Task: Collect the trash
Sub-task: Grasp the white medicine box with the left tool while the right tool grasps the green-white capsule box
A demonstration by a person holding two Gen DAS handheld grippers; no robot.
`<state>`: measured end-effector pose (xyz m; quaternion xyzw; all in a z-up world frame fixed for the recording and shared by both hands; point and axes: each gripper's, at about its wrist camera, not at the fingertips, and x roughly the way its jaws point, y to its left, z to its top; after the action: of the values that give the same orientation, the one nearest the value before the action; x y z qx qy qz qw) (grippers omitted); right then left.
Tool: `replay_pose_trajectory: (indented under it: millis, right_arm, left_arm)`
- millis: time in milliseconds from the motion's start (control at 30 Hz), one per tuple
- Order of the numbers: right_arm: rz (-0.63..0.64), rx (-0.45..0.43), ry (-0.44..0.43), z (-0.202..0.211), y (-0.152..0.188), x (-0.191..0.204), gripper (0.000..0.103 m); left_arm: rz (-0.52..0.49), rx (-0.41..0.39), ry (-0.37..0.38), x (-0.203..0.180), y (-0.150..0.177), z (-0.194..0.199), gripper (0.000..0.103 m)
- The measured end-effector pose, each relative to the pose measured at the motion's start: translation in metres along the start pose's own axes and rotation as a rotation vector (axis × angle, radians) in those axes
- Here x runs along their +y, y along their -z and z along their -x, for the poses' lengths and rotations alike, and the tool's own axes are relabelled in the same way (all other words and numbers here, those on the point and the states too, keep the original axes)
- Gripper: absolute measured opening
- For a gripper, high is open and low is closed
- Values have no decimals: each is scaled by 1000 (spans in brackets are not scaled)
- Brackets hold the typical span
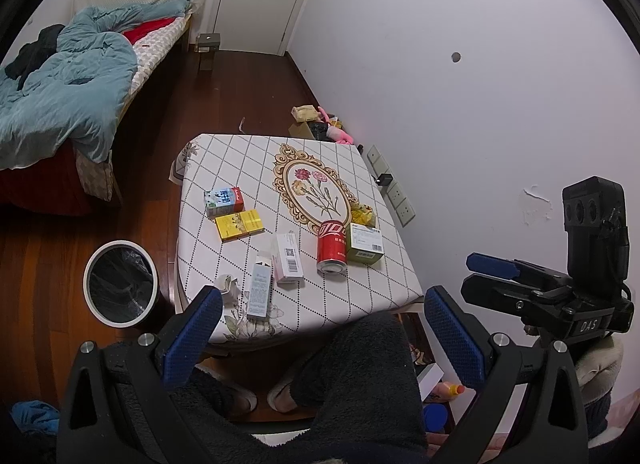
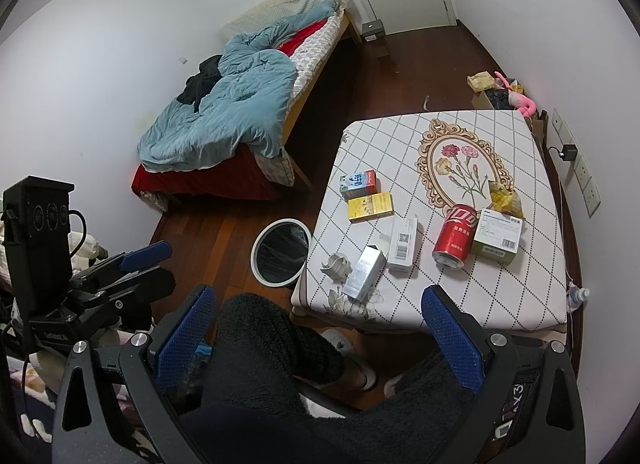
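a: both tools are raised above the person's lap, in front of the table (image 1: 304,316). the left gripper (image 1: 320,328) has its jaws spread wide and holds nothing. the right gripper (image 2: 320,328) is the same, wide and without load.

b: where is the trash?

a: all on the table. nearest to the front edge are a crumpled paper (image 1: 229,287), a silver box (image 1: 260,291) and a white box (image 1: 289,259). further back lie a yellow box (image 1: 239,225) and a milk carton (image 1: 224,202). on the right side, a red can (image 1: 332,246) lies on its side and touches a green box (image 1: 365,244), with a yellow wrapper (image 1: 363,214) just behind.

b: and the bin?

a: the trash bin (image 1: 120,284) stands on the floor just beside the table's left edge. it has a black bag (image 2: 282,250) inside, and i see nothing else in it.

b: what can go wrong?

a: i think the can may roll when one finger pushes it, because it lies on its round side. the empty boxes are light and may slide over the cloth or be crushed. also a drop from the table edge may miss the bin.
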<state>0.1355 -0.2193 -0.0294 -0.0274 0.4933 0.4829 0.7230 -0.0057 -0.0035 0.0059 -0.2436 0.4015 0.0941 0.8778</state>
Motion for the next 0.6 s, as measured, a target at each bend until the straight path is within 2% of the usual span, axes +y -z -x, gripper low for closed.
replay_pose_trajectory:
  millis: [167,233,333,367,500,600]
  right_arm:
    - [-2,0,2,-1,1,0,103]
    - [-23,-7,20,0,-1,-3,103]
    - [-70,-15,62,-7,-4,-14,103]
    - [-90,-14,79,-12,-5,-20,103]
    - [-212,10,147,-58,-8,-61,103]
    - [-299,7,184,-96,-10,-105,103]
  left_arm:
    - [-4,-2,-25,1,-1,-3,103]
    - [-16,-29,-116,5,-5,-10,103]
    - [-45,-65,-380,20,-15,-41,103]
    - [-45,-62,-415,25,-16,-50,103]
    - [-6,40,-522,64,-19,-117,103]
    - [16,124,-547,81,-13,-162,103]
